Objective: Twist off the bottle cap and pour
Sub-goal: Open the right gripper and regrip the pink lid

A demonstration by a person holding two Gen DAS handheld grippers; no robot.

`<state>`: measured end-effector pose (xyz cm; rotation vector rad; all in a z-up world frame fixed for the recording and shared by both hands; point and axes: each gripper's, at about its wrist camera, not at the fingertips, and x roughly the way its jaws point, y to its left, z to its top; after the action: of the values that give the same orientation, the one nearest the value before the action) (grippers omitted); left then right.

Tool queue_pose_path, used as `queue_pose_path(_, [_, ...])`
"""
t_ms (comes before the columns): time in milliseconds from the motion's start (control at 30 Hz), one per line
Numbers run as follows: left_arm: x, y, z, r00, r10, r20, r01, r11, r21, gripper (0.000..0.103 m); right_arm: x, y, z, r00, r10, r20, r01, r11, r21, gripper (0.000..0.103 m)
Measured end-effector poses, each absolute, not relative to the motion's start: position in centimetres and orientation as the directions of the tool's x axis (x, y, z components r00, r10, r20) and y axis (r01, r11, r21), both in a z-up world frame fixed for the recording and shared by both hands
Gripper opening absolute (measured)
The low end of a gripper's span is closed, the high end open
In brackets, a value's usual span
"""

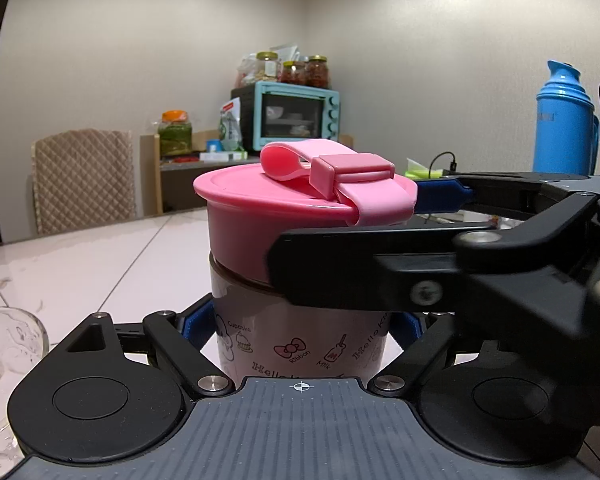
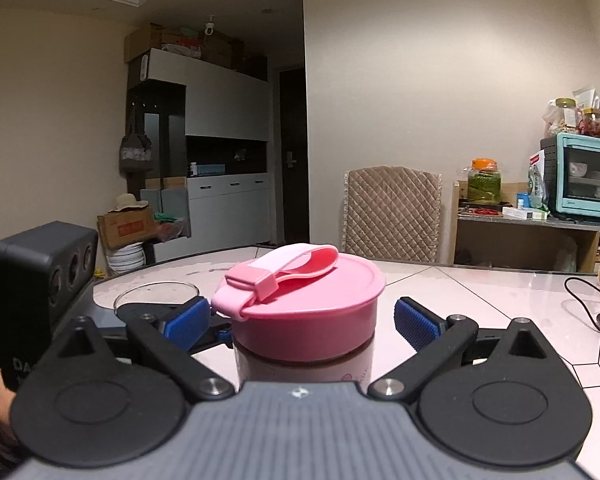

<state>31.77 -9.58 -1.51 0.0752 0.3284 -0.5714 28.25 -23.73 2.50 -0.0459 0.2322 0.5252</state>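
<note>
A pink-bodied Hello Kitty bottle (image 1: 300, 344) stands on the table with a wide pink screw cap (image 1: 268, 216) that has a strap on top. My left gripper (image 1: 300, 328) is shut on the bottle body, blue pads against its sides. In the right wrist view the cap (image 2: 304, 316) sits between my right gripper's (image 2: 302, 322) blue pads (image 2: 414, 322), which stand apart from it on both sides, so it is open. The right gripper's black fingers (image 1: 380, 272) reach in from the right at cap height in the left wrist view.
A clear glass (image 1: 4, 356) stands at the left, also behind the cap in the right wrist view (image 2: 156, 294). A blue thermos (image 1: 564, 120) stands at the right. A padded chair (image 2: 392, 212), a shelf with a teal oven (image 2: 584, 176) and a black cable (image 2: 584, 300) lie beyond.
</note>
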Motion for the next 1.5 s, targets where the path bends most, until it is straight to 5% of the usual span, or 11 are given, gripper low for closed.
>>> queue_pose_path(433, [31.8, -9.6, -1.5, 0.791, -0.518, -0.325, 0.542, 0.840, -0.020, 0.090, 28.3, -22.2, 2.3, 0.859, 0.449, -0.245, -0.465, 0.885, -0.008, 0.098])
queue_pose_path(567, [31.8, -9.6, -1.6, 0.791, -0.519, -0.325, 0.542, 0.840, -0.020, 0.090, 28.1, -22.0, 2.3, 0.860, 0.445, -0.251, -0.462, 0.887, -0.012, 0.086])
queue_pose_path(700, [31.8, -9.6, -1.6, 0.791, -0.519, -0.325, 0.542, 0.840, -0.020, 0.090, 28.0, -22.1, 2.2, 0.855, 0.454, -0.252, -0.474, 0.881, -0.019, 0.085])
queue_pose_path(1500, [31.7, -9.8, -1.6, 0.791, -0.520, -0.323, 0.543, 0.839, -0.020, 0.090, 32.6, -28.5, 3.3, 0.490, 0.828, -0.272, -0.858, 0.514, 0.018, 0.085])
